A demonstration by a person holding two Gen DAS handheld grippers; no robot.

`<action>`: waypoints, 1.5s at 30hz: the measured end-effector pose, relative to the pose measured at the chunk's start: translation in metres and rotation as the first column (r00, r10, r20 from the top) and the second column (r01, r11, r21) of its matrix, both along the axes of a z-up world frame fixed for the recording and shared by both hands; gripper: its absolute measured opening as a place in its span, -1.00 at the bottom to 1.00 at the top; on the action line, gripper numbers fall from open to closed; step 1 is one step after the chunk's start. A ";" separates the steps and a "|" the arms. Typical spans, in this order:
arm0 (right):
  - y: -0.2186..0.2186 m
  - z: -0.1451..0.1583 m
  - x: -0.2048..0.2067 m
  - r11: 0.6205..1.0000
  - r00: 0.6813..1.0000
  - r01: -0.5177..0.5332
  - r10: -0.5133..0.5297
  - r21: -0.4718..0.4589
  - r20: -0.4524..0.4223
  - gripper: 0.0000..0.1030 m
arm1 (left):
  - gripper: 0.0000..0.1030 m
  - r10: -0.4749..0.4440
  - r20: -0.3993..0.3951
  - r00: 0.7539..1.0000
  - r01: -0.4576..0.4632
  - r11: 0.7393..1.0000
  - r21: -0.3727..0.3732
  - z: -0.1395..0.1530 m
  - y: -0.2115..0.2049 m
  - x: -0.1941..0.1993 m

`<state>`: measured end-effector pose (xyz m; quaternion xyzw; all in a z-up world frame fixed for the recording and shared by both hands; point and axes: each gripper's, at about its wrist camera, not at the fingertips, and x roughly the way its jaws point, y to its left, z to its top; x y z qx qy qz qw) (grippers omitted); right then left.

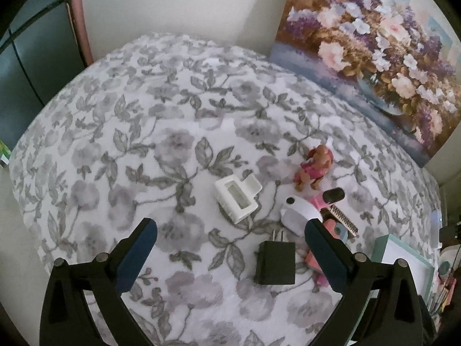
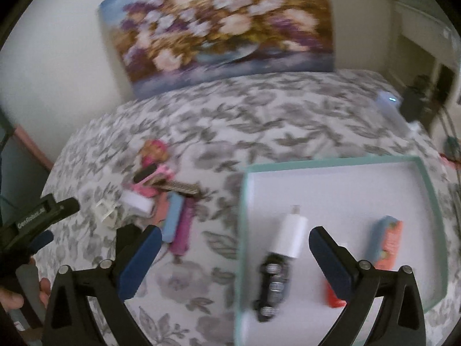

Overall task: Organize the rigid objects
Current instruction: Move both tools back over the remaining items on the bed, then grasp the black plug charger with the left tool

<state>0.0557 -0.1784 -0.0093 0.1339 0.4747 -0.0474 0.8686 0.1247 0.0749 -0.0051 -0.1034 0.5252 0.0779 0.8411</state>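
My left gripper hangs open over the flowered bedspread, and a black plug adapter lies flat between its fingers, untouched. Just beyond are a white plastic clip, a white rounded device, a pink toy dog and a comb. My right gripper is open and empty above the left rim of a teal-edged box. Inside the box lie a white charger, a black toy car and an orange-and-blue pack. The left gripper shows at that view's left edge.
A flower painting leans on the wall behind the bed. A blue bar and a purple bar lie in the loose pile left of the box. A hand holds the left gripper's handle. A dark cabinet stands at far left.
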 end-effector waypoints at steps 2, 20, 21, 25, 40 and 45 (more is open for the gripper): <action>0.014 -0.005 0.006 0.999 0.999 -0.033 0.033 -0.016 -0.014 1.00 | 0.98 -0.008 -0.036 0.999 0.007 1.000 -0.028 -0.010 0.002 0.003; 0.052 -0.045 0.055 0.990 0.985 -0.134 0.129 -0.035 -0.119 1.00 | 0.98 -0.075 -0.167 0.983 0.067 0.996 -0.056 -0.053 -0.013 0.020; 0.051 -0.047 0.057 0.991 0.984 -0.132 0.127 -0.035 -0.122 1.00 | 0.98 -0.077 -0.168 0.983 0.069 0.996 -0.055 -0.054 -0.014 0.021; 0.050 -0.053 0.066 0.990 0.982 -0.133 0.126 -0.037 -0.140 1.00 | 0.98 -0.075 -0.170 0.983 0.067 0.996 -0.056 -0.055 -0.014 0.024; 0.033 -0.039 0.081 0.988 0.970 -0.143 0.127 -0.061 -0.209 1.00 | 0.98 -0.012 -0.173 0.985 0.004 0.999 -0.050 -0.053 -0.002 0.024; 0.018 -0.026 0.079 0.992 0.976 -0.115 0.102 -0.055 -0.191 1.00 | 0.98 -0.045 -0.190 0.981 0.029 0.996 -0.087 -0.058 -0.012 0.022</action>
